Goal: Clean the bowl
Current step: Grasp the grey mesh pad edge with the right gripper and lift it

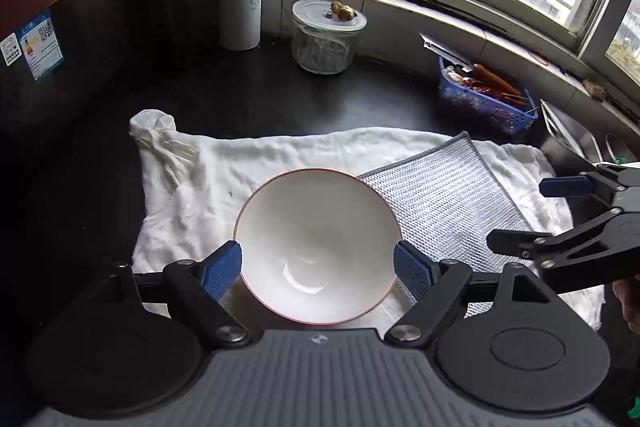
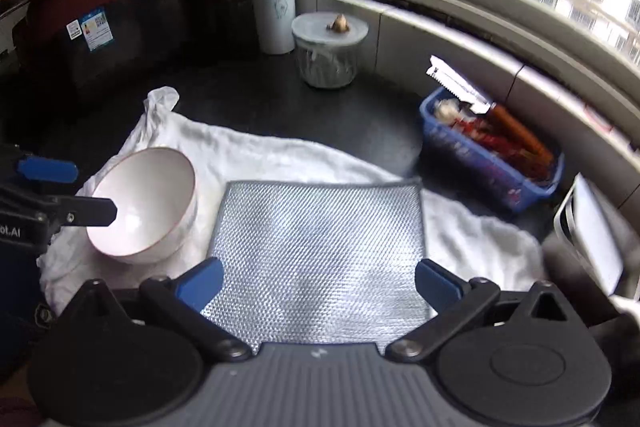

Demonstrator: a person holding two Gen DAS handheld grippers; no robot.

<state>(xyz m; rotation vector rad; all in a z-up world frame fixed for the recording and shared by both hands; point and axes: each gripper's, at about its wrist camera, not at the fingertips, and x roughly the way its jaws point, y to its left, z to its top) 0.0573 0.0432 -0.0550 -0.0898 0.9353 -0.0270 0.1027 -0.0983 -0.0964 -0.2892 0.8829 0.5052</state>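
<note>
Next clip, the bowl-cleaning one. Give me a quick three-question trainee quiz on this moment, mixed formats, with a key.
1. True or false: the left gripper has its fingers open on either side of the bowl.
2. Which thing lies under the right gripper? A) the silver cloth B) the blue basket C) the glass jar
3. Fill in: the bowl and silver cloth both rest on a white ____.

Key: 1 true; 2 A; 3 towel.
</note>
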